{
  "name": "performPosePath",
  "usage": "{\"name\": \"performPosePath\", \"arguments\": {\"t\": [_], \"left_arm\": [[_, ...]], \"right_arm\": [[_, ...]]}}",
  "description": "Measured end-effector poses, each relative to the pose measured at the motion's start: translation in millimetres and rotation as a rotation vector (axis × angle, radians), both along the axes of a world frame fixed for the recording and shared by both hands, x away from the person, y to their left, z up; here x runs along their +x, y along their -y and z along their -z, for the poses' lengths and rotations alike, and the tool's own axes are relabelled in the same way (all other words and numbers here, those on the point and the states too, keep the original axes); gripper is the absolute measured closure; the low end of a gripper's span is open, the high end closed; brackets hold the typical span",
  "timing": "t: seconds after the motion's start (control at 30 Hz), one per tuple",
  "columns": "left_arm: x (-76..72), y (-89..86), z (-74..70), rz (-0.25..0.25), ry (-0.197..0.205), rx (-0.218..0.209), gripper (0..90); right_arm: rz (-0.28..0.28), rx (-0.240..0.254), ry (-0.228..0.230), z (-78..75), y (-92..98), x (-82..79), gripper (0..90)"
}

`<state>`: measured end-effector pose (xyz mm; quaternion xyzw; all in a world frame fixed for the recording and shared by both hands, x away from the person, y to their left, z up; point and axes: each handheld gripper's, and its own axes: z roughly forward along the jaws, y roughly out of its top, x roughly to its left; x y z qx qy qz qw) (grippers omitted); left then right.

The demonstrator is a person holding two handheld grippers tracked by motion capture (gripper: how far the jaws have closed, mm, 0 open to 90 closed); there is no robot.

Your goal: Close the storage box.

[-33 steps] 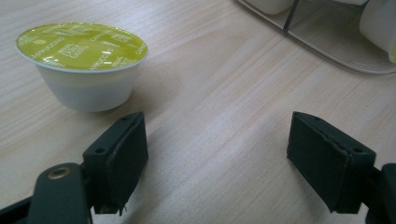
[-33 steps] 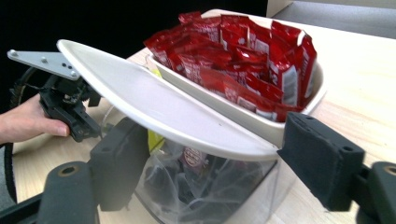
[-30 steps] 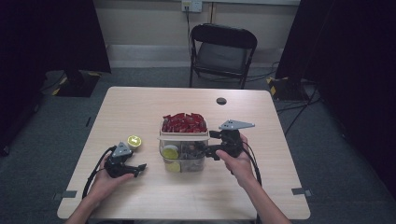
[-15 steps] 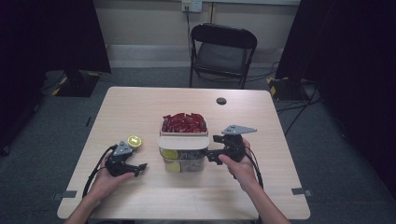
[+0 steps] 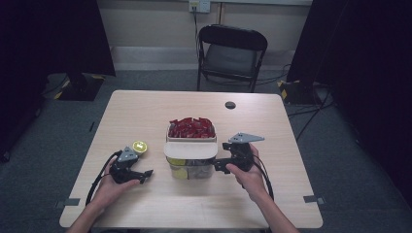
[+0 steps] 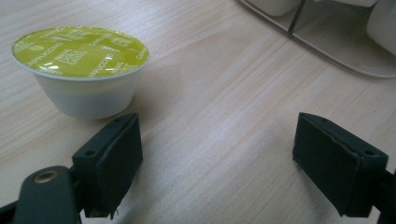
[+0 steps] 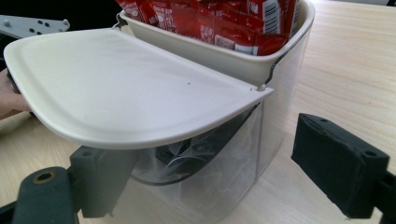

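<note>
Bare tabletop around both claws, left claw and right claw, jaws apart.

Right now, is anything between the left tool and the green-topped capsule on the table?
Nothing visible blocks it. The capsule stands upright on bare table just beyond the left tool, off toward one jaw rather than centred between them. The jaws stand open and have just been opening, with nothing between them. The clear container sits off to the side.
</note>
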<state>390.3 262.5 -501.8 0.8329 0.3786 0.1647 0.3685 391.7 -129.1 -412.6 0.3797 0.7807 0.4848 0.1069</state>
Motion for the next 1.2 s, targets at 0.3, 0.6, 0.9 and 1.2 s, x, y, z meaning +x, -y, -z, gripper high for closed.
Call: {"name": "performPosePath", "arguments": {"t": [0.3,0.6,0.9,1.2], "left_arm": [[0.0,0.0,0.0,0.000,0.000,0.000,15.4],[0.0,0.0,0.0,0.000,0.000,0.000,15.3],[0.0,0.0,0.0,0.000,-0.001,0.000,15.4],[0.0,0.0,0.0,0.000,0.000,0.000,15.3]], "right_arm": [[-0.017,0.003,-0.017,8.8,-0.2,-3.7,15.0],[-0.050,-0.003,-0.013,8.1,-3.9,-12.1,15.0],[-0.055,-0.019,-0.043,21.2,-1.7,-12.4,14.3],[-0.051,-0.045,-0.049,28.8,-1.7,-14.2,15.1]]}}
